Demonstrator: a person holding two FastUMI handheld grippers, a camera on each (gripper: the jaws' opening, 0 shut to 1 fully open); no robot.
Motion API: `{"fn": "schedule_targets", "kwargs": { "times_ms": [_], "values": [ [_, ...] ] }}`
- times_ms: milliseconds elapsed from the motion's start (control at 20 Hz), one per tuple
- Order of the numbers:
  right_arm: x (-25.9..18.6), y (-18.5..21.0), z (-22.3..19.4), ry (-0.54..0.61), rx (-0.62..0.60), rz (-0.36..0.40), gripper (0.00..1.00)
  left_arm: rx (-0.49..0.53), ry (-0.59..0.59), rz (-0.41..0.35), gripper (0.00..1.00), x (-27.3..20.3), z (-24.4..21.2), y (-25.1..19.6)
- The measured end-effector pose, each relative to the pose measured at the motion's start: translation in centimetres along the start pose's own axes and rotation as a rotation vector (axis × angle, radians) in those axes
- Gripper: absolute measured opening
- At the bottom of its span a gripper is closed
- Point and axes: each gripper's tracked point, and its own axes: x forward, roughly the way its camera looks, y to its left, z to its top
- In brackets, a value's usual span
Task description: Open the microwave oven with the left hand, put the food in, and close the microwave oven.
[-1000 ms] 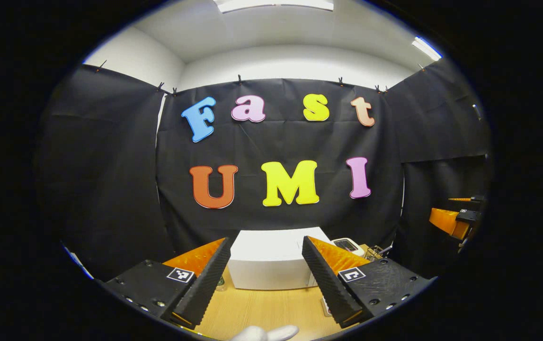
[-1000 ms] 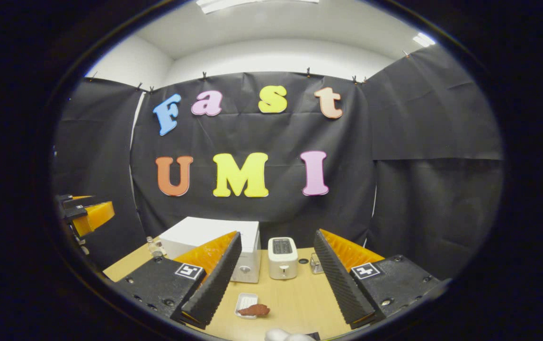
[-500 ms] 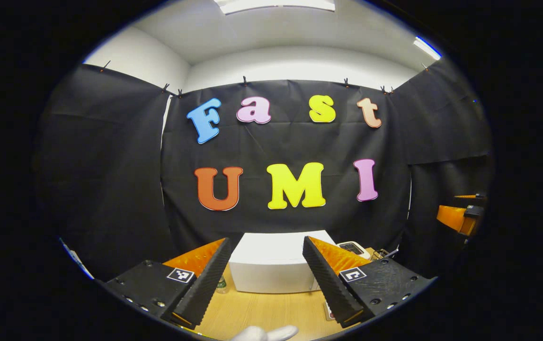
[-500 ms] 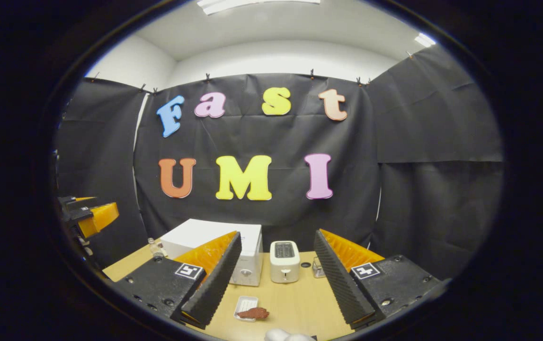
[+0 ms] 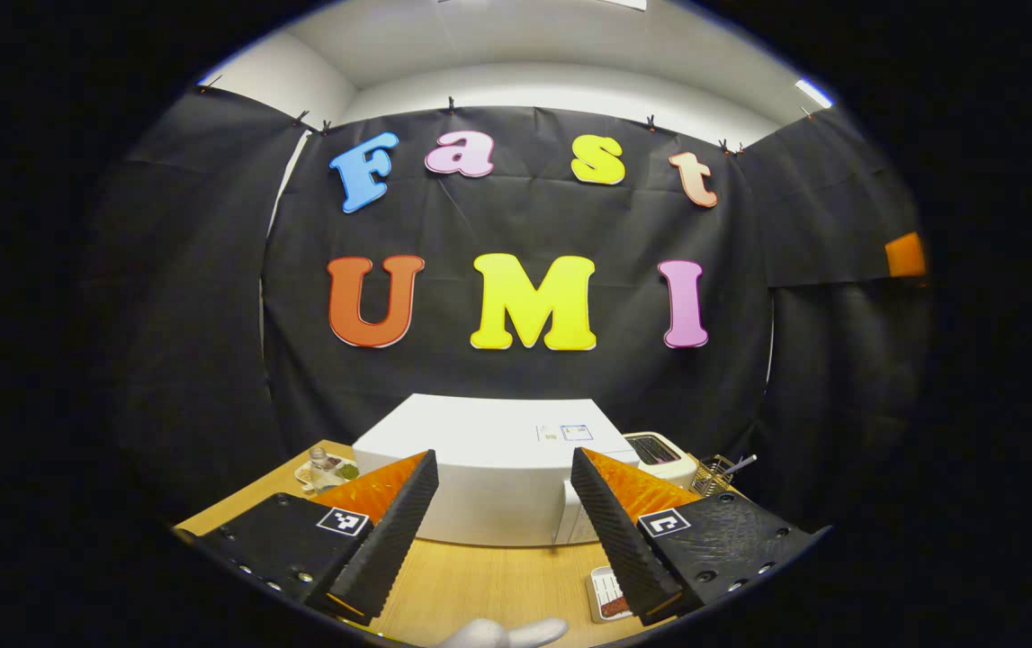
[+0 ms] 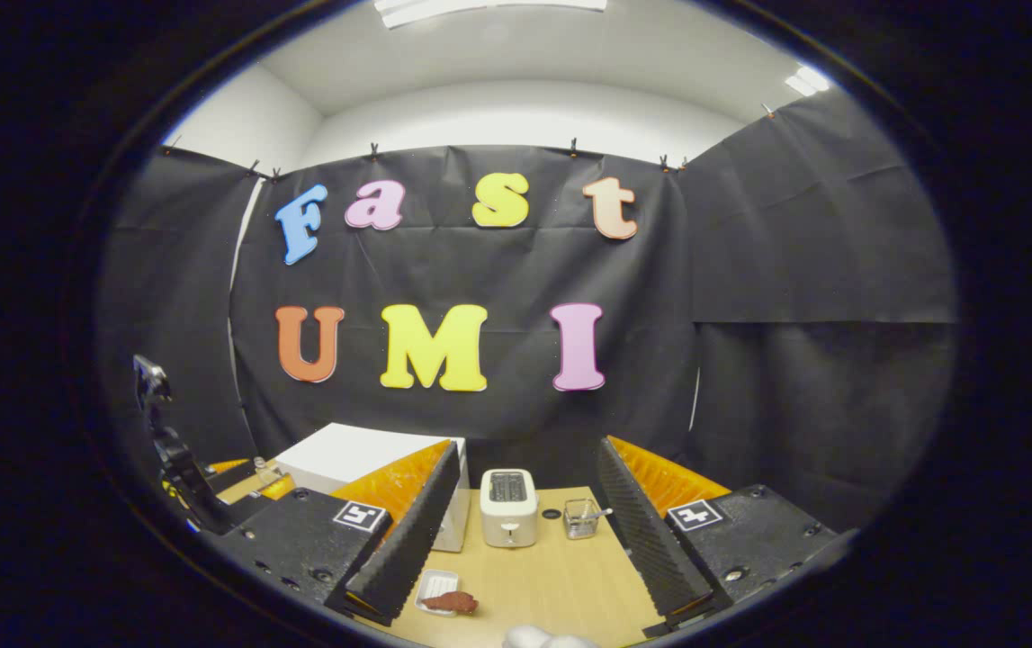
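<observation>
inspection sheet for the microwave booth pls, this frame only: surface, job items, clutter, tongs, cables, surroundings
Surface: wooden table, bare in front of the appliances.
Job's things: white microwave oven, door closed; food on a small white tray in front of it.
Clutter: white toaster right of the microwave; small wire basket beyond it; small bottle on a dish at the table's far left.
Grippers: left tongs open, facing the microwave, touching nothing; right tongs open, above the table.
Cables: nothing seen.
Surroundings: black cloth wall, white ceiling.
</observation>
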Motion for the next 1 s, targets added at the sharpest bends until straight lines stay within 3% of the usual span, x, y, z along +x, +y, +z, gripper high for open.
{"fn": "schedule_targets", "kwargs": {
  "times_ms": [450, 800, 950, 1000],
  "values": [
    [0.5, -3.0, -1.5, 0.068, -0.041, -0.120, 0.99, 0.051, 0.170, -0.043, 0.93, 11.3, -14.0, -5.1],
    [0.0, -4.4, -2.5, 0.104, -0.085, -0.179, 0.95, 0.076, 0.175, -0.068, 0.94, 16.6, -16.2, -7.3],
    [0.2, -5.0, -2.8, 0.111, -0.064, -0.187, 1.00, 0.069, 0.178, -0.058, 0.80, 17.1, -16.4, -7.4],
    [0.5, -5.2, -3.0, 0.114, -0.060, -0.189, 1.00, 0.077, 0.172, -0.026, 0.53, 17.2, -16.1, -6.7]
  ]
}}
